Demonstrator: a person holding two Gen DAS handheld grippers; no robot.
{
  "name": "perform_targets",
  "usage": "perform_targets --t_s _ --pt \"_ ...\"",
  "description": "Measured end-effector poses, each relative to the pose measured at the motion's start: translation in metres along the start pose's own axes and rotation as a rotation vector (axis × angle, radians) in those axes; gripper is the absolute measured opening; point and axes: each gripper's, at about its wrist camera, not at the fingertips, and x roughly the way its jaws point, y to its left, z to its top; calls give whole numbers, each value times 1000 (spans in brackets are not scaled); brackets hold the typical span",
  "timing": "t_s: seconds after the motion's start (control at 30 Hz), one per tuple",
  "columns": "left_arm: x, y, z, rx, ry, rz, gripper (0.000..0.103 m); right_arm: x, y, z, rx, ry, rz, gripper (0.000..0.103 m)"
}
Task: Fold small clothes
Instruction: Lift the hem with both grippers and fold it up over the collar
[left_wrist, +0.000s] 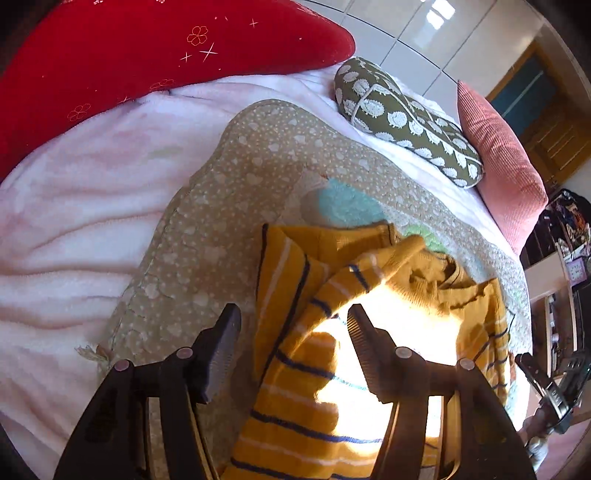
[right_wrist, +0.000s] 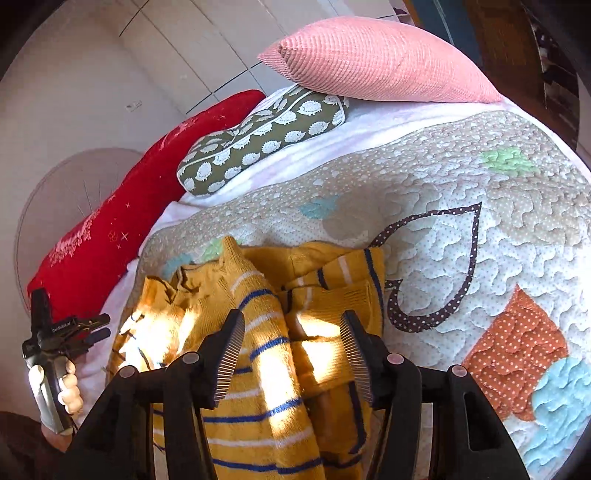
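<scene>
A small mustard-yellow knit sweater (left_wrist: 310, 373) with blue and white stripes lies partly folded on a quilted patchwork mat (left_wrist: 207, 236). Its sleeves are laid over the body. My left gripper (left_wrist: 293, 325) is open and empty, hovering just above the sweater's striped sleeve. My right gripper (right_wrist: 291, 332) is open and empty above the same sweater (right_wrist: 258, 369), its jaws on either side of a folded ridge without holding it. The left gripper also shows in the right wrist view (right_wrist: 92, 326), held by a hand at the far left.
The mat (right_wrist: 461, 240) lies on a white-pink blanket (left_wrist: 74, 221). A red pillow (left_wrist: 147, 55), an olive hedgehog-print cushion (left_wrist: 402, 122) and a pink corduroy pillow (left_wrist: 502, 166) line the far side. Shelves stand at the right edge in the left wrist view.
</scene>
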Motion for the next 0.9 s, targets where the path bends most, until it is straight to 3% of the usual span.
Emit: perform_targets --t_s 0.07,0.27,0.4,0.5,0.53,0.57,0.6,0.63,0.67,0.77,0.9 --pt "0 2 -16 59 2 3 70 -7 -3 -12 -36 17 -24 61" --pt "20 -1 -44 165 67 -18 73 -9 -24 -37 -37 54 -46 62" --pt "41 0 -43 101 121 -80 77 6 -42 -38 101 83 105 63" --pt "45 -2 -44 76 117 -59 77 30 -45 -34 183 102 196 78" --pt "44 -6 -46 88 116 -52 67 39 -43 -35 189 112 196 80" --pt "43 -10 -47 97 123 -73 43 46 -39 -36 180 114 178 77" --pt "40 -15 -49 98 129 -73 37 47 -33 -37 161 101 161 64" --pt "37 -21 -50 112 121 -42 31 48 -30 -37 160 100 156 30" --pt "34 -28 -51 134 117 -19 24 48 -31 -37 185 116 174 27" --pt "25 -39 -54 145 111 17 21 29 -41 -35 222 77 208 21" --pt "11 -46 -62 121 112 -10 16 -11 -61 -31 249 21 227 10"
